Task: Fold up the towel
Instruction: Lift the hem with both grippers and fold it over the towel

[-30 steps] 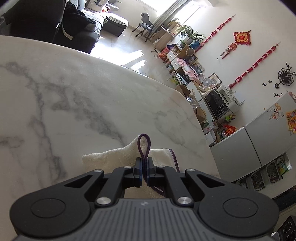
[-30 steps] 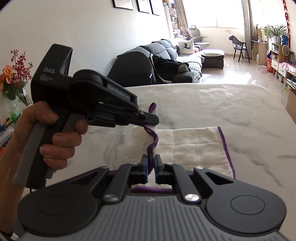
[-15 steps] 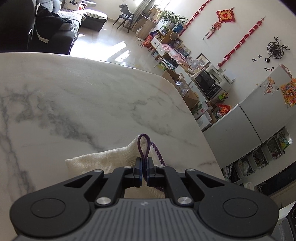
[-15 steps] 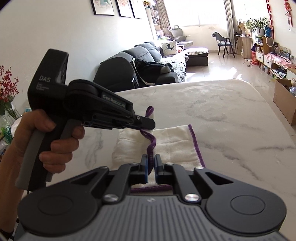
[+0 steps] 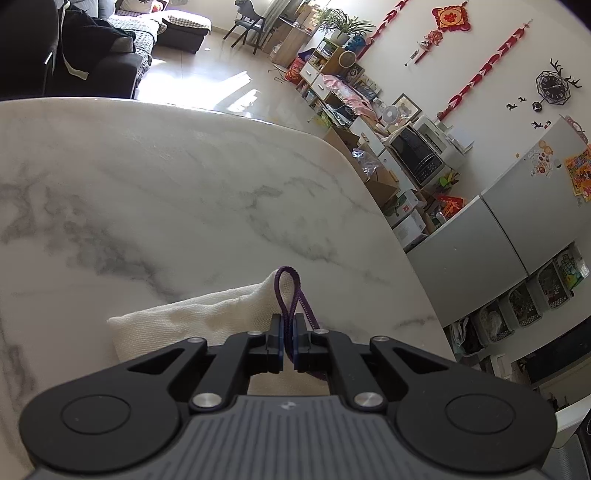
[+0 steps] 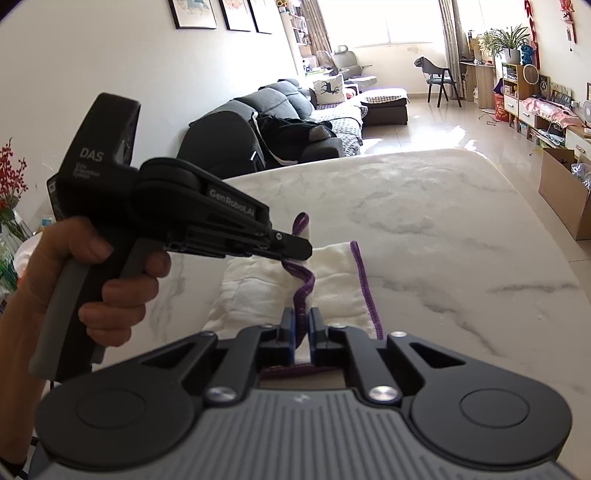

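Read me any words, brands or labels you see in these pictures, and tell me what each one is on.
"DAS": white lettering on the rear housing of the left gripper, seen from the right wrist view.
"GenRoboLAI", as far as it reads: on that gripper's side bar.
Small lines under "DAS": too small to read.
Fridge stickers and red wall ornament: too blurred to read.

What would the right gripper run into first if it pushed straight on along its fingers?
Probably the towel lying just ahead on the marble table; the right gripper already pinches its purple edge, though depth is hard to judge.
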